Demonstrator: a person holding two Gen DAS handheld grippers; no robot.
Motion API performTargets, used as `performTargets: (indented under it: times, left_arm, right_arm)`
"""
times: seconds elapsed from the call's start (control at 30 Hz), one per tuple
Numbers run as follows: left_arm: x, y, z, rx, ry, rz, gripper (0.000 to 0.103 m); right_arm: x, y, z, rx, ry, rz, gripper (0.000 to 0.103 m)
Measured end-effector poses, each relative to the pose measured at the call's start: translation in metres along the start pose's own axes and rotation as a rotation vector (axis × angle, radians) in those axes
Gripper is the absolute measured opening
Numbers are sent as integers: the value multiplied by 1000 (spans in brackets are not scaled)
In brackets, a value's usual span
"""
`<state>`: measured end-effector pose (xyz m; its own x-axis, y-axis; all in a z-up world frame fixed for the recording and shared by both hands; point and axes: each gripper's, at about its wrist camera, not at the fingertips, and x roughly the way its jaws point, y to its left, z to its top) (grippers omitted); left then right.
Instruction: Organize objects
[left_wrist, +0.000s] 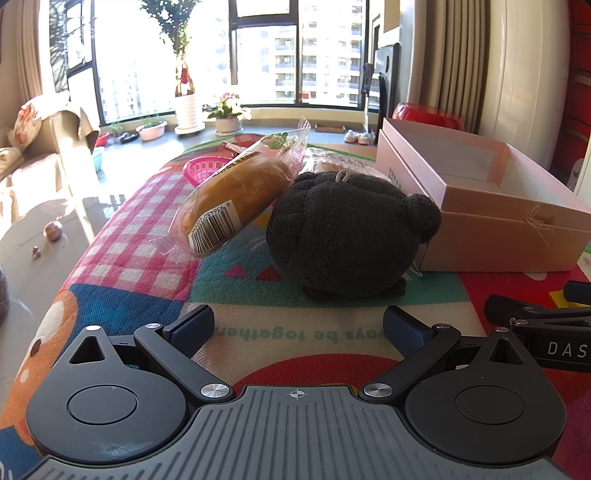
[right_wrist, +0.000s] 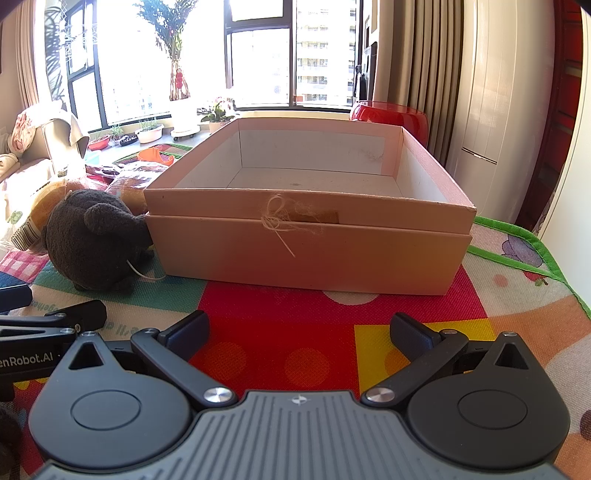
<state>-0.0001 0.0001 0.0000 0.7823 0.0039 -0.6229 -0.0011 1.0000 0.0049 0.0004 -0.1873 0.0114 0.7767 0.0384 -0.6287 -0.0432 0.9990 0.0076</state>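
Observation:
A dark grey plush toy (left_wrist: 347, 232) sits on the colourful mat, just ahead of my left gripper (left_wrist: 299, 325), which is open and empty. A wrapped bread roll (left_wrist: 240, 195) leans against the toy's left side. An open pink cardboard box (left_wrist: 491, 206) stands to the toy's right, touching it. In the right wrist view the box (right_wrist: 310, 247) is straight ahead of my right gripper (right_wrist: 299, 332), which is open and empty. The box looks empty inside. The plush toy (right_wrist: 96, 240) and bread roll (right_wrist: 33, 218) lie to its left.
A pink basket (left_wrist: 203, 168) and another wrapped package (left_wrist: 340, 162) lie behind the toy. An orange object (right_wrist: 157, 155) sits further back. The mat's green edge (right_wrist: 517, 251) runs right of the box. The right gripper's body (left_wrist: 539, 328) shows at the left view's right edge.

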Motion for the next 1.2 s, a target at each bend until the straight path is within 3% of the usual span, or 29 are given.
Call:
performTargets:
  times: [0.63, 0.83, 1.07, 1.2]
  left_arm:
    - [-1, 2, 2, -6, -1, -6, 102]
    - [-9, 12, 1, -36, 8, -41, 101]
    - [-35, 39, 33, -272, 33, -271, 101]
    - [-19, 38, 60, -353, 49, -234, 101]
  right_arm:
    - [3, 1, 0, 0, 7, 5, 103]
    - [4, -6, 13, -27, 97, 52, 103]
    - [4, -5, 12, -51, 98, 55, 103]
    - [4, -4, 12, -52, 100, 57, 103]
